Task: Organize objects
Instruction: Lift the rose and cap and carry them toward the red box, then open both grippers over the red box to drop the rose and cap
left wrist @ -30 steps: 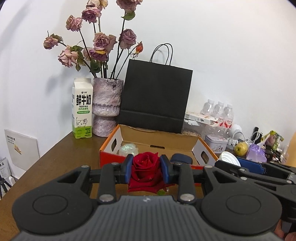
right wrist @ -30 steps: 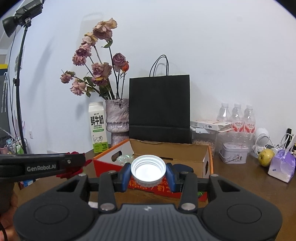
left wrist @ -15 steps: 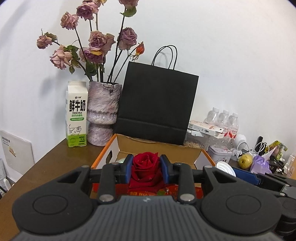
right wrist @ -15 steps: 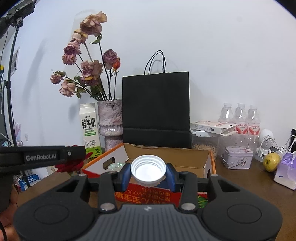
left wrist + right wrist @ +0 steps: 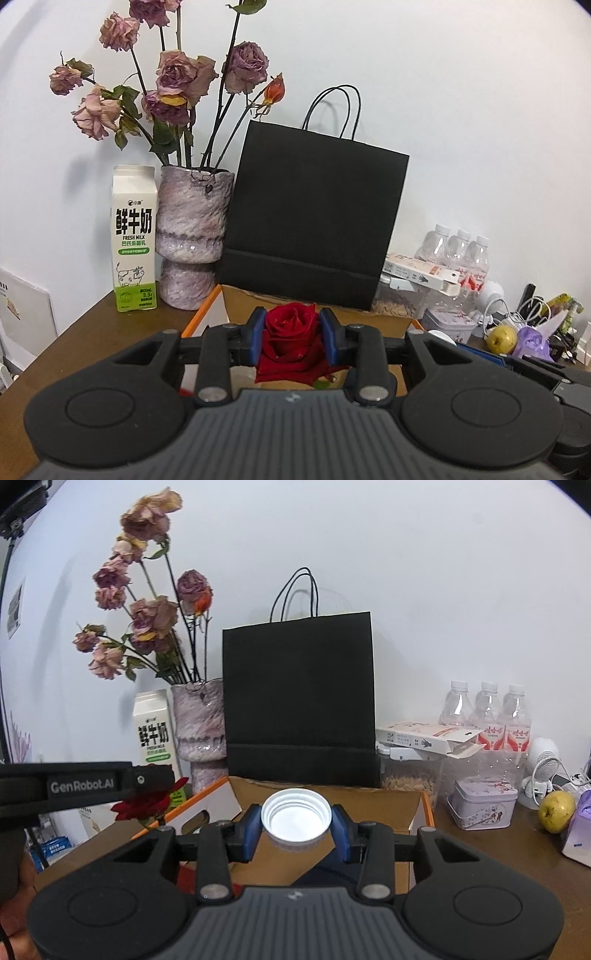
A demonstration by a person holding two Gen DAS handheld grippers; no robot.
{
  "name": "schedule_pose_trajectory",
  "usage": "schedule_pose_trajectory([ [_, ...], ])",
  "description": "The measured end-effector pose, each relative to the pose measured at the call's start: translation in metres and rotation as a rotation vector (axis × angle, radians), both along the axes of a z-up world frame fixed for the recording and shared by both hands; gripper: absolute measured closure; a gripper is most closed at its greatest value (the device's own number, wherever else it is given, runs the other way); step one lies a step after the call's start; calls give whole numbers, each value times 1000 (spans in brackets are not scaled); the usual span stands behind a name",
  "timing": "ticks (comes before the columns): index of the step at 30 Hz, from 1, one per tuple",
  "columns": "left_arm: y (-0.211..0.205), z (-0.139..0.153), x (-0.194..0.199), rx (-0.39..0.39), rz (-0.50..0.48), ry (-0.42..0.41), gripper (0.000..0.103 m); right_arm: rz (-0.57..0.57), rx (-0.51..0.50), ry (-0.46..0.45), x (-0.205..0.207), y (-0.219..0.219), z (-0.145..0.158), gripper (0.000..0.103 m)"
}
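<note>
Left gripper (image 5: 291, 341): clamped on a red rose (image 5: 291, 332), blue pads pressed into the bloom's flanks.
Right gripper (image 5: 295, 827): clamped on a white cap (image 5: 295, 818), hollow side facing the camera; the rose shows again at 9 o'clock.
Cardboard box (image 5: 325, 801): just beyond both loads at 12 o'clock, orange-edged and open-topped, apparently the drop spot; its inside is mostly hidden.
Technique: carry each load past the near wall before lowering, one hand at a time so the grippers don't collide; part the pads only once the item is low inside. Petals crush easily, so add no squeeze.
Black paper bag (image 5: 314, 218): standing right behind the box; stop short of it.
Vase (image 5: 194, 236): at 11 o'clock on the table (image 5: 92, 336), beside a milk carton (image 5: 133, 236); keep clear.
</note>
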State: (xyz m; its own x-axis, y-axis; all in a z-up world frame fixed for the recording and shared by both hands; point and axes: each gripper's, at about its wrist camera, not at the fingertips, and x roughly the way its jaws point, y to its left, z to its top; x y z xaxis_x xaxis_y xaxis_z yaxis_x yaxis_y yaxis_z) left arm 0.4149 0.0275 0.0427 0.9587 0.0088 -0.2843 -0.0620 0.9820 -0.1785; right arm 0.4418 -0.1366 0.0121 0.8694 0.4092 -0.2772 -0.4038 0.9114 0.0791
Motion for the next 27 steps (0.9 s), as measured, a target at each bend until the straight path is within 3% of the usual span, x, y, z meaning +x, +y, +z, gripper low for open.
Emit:
schedule_pose_trajectory([
  [14, 7, -6, 54, -13, 0, 35, 71, -15, -34, 36, 53, 18, -7, 64],
  [27, 3, -24, 79, 25, 15, 94, 70, -51, -74, 92, 70, 24, -21, 64],
])
